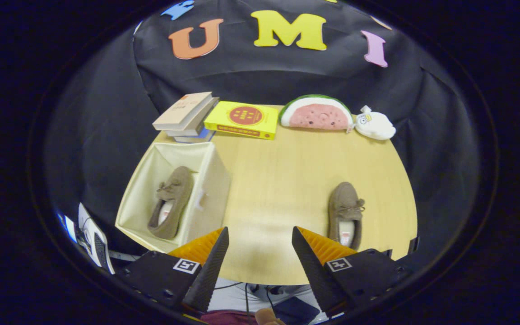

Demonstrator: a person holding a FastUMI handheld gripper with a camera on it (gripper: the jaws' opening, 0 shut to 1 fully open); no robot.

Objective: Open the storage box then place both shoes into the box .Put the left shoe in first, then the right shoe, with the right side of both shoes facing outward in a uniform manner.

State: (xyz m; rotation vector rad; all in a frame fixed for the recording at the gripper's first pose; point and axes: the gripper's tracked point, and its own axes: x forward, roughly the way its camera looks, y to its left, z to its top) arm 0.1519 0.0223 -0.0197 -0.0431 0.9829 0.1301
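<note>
the gripper point(260, 253) hangs above the near edge of the table point(282, 180) with its fingers spread wide and nothing between them. just beyond the right finger a brown shoe point(345, 212) lies on the tabletop. beyond the left finger the cream storage box point(210, 180) stands open with the other shoe point(172, 201) inside; books point(188, 115) and plush toys point(332, 115) line the far edge.

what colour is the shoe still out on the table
Brown shoe with a pale insole, seen in the gripper view, beside the open gripper.
</note>
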